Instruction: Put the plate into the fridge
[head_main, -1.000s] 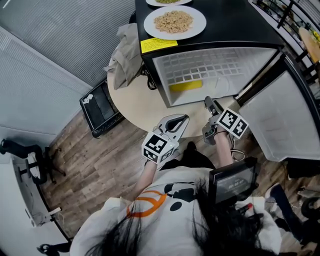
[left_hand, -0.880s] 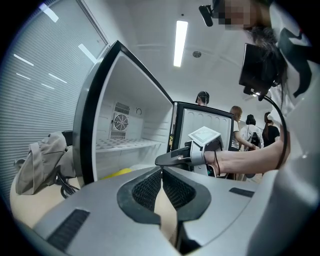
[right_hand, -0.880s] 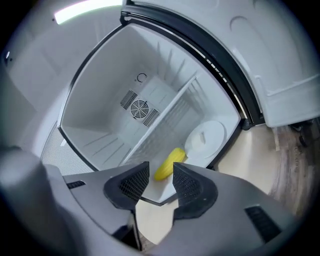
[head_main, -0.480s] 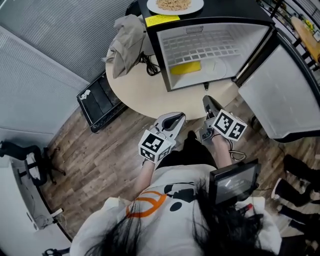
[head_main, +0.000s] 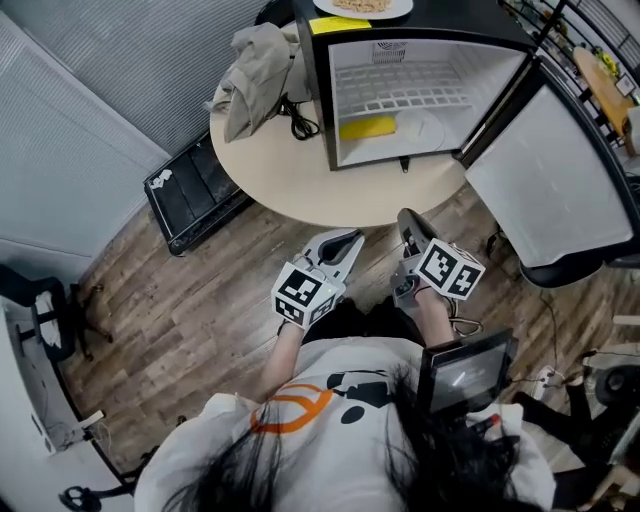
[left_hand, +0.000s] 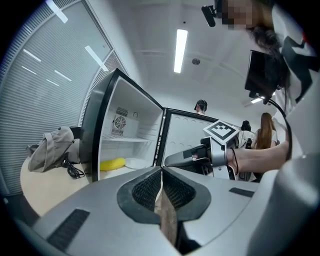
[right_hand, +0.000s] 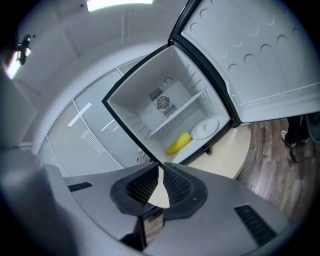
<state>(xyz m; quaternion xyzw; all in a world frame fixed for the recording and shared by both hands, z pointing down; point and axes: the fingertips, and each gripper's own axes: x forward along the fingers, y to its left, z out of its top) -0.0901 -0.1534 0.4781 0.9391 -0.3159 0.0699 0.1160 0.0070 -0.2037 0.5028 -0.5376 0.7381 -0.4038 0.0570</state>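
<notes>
Both tongs empty and well back from the open fridge

Nearest us, the left tongs (head_main: 355, 238) are closed on nothing; the right tongs (head_main: 404, 214), at our one o'clock, have just been closing, tips together, nothing between them; any grab first needs them opened, or we would likely shove a dish instead of taking it; the door (head_main: 540, 190) hangs wide toward two o'clock and could be bumped; at twelve o'clock, on the fridge (head_main: 318, 90) floor, the plate (head_main: 420, 126) lies flat, white, bare-looking, just at the three o'clock side of a yellow thing (head_main: 367, 127); a noodle plate (head_main: 362, 6) sits on top.
</notes>
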